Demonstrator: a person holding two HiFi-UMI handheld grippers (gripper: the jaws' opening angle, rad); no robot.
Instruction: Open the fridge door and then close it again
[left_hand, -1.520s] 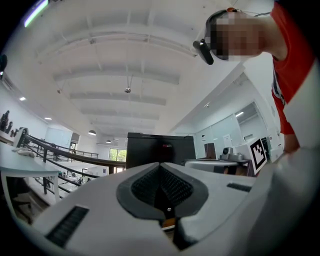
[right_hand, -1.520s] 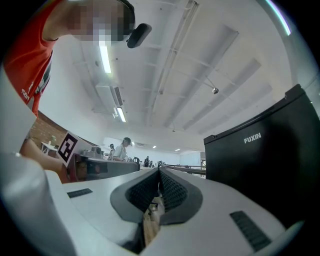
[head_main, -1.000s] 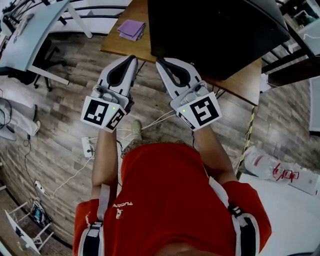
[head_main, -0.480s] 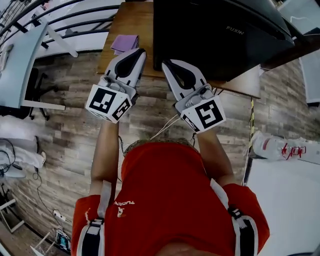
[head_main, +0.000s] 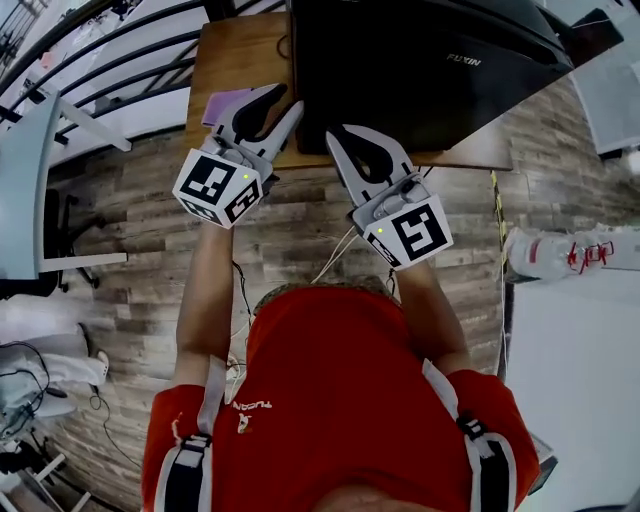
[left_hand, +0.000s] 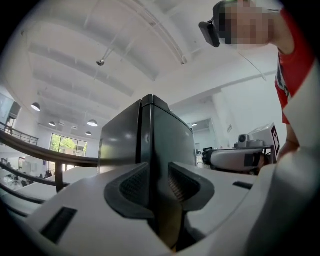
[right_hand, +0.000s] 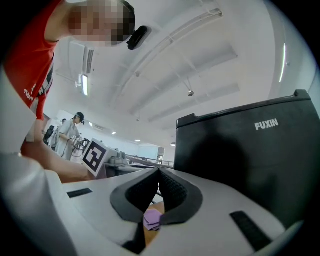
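Observation:
A black fridge (head_main: 420, 60) marked FUXIN stands on a wooden table (head_main: 235, 50). My left gripper (head_main: 285, 106) is at the fridge's front left corner, held level. Its jaws are opening and nothing is pressed between the pads. In the left gripper view that gripper (left_hand: 159, 182) lines its gap up with the fridge's (left_hand: 150, 135) vertical corner edge. My right gripper (head_main: 336, 133) is shut and empty, just in front of the fridge's front face. In the right gripper view its tips (right_hand: 159, 171) meet, with the fridge (right_hand: 250, 160) to the right.
A purple pad of notes (head_main: 222, 103) lies on the table beside the left gripper. Cables (head_main: 330, 250) run over the wooden floor. A white bag with red print (head_main: 560, 250) lies at the right, and a grey desk (head_main: 25, 180) stands at the left.
Both grippers moved up toward the fridge. The left gripper, shut before, now shows a gap between its jaws at the fridge's left corner. The right stayed shut.

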